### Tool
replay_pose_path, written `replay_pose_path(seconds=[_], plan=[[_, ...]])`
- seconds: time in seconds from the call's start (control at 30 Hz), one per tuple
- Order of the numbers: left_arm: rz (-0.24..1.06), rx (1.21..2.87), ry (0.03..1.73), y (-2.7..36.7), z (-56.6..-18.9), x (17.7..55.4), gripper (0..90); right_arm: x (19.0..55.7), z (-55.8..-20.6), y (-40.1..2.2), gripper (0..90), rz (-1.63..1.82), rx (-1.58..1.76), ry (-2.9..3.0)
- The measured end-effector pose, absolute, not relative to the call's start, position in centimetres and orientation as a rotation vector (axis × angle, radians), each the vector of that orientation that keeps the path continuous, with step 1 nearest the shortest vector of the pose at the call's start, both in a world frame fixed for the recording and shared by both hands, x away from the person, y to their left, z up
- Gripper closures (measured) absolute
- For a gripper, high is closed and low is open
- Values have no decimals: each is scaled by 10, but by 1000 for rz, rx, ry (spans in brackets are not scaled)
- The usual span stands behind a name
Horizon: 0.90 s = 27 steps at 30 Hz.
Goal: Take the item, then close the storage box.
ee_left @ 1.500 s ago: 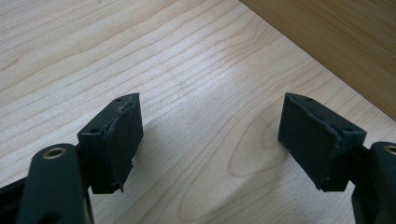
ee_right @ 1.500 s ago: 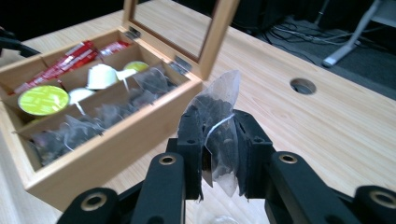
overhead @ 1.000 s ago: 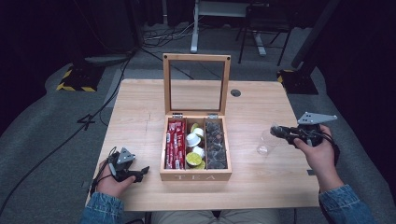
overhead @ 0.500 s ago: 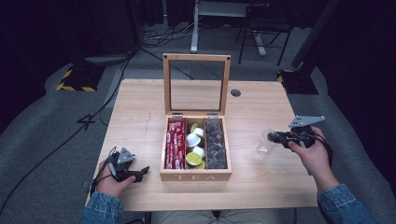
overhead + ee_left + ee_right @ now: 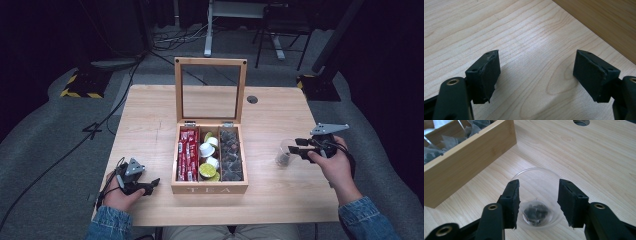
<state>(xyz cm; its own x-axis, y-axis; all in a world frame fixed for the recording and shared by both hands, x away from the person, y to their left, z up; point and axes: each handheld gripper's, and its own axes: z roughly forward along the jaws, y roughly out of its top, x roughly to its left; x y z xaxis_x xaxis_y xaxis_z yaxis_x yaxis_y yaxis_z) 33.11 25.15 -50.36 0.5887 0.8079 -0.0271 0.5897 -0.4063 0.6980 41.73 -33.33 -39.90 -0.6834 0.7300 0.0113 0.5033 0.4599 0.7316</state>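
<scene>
A clear glass point(image 5: 284, 152) stands on the table to the right of the open wooden tea box point(image 5: 210, 189). In the right gripper view a dark tea bag point(image 5: 535, 212) lies at the bottom of the glass point(image 5: 541, 177). My right gripper point(image 5: 296, 146) hovers just over the glass rim. Its jaws have just been opening, and the pads of the right gripper point(image 5: 538, 192) stand apart with nothing pressed between them. At the table's front left, my left gripper point(image 5: 152, 185) rests low and open, and the left gripper point(image 5: 536, 67) has only bare wood between its pads.
The box lid point(image 5: 210, 90) stands upright behind three compartments: red packets point(image 5: 186, 152), white and green capsules point(image 5: 208, 159) and dark tea bags point(image 5: 231, 155). A cable hole point(image 5: 252, 99) sits at the back right of the table. The box's side wall point(image 5: 469, 167) lies close to the left of the glass.
The right gripper's jaws have parted over the glass, and the right hand has sunk slightly toward it. The left hand and gripper have stayed put.
</scene>
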Motion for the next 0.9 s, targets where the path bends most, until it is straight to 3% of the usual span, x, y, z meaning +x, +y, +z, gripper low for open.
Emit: replay_pose_path(seconds=[0.3, 0.4, 0.9], plan=[[418, 2142, 1100, 251, -504, 331, 211, 418, -393, -330, 425, 1123, 1040, 2374], [397, 2167, 1079, 250, -504, 331, 139, 419, -388, -327, 393, 1149, 1033, 2360], [398, 2167, 1080, 250, -504, 331, 139, 442, -337, -296, 320, 1284, 925, 2286]])
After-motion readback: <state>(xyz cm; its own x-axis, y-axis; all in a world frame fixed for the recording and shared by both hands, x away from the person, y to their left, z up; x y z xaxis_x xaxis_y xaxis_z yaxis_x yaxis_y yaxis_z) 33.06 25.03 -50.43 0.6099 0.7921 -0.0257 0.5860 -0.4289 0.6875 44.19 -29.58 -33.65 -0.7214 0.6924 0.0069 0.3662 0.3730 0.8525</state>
